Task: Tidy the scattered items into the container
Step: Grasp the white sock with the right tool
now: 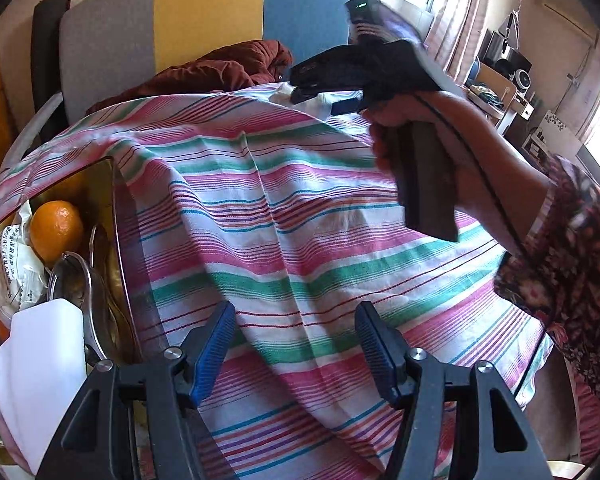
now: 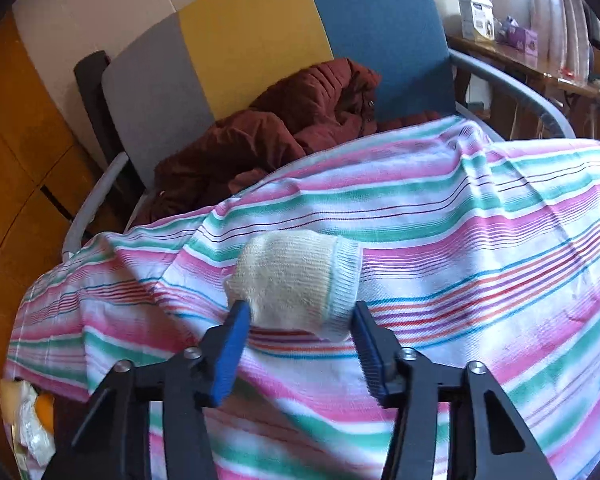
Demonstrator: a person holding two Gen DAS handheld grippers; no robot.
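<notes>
A striped cloth (image 2: 440, 216) covers the whole surface in front of me, rumpled into long folds, its far edge running up against a chair (image 2: 260, 40) with grey, yellow and blue back panels. A dark red jacket (image 2: 292, 128) lies heaped on the chair seat, just beyond that edge. At the cloth's left edge sits the container (image 1: 114, 216), holding an orange (image 1: 56, 230), wrapped packets and a white block. A small cream sock (image 2: 300, 280) lies bunched on the cloth near its left side. My right gripper (image 2: 300, 344) brackets it, blue pads at either side; whether they pinch it I cannot tell. My left gripper (image 1: 296, 344) hangs half open over bare cloth, gripping nothing.
</notes>
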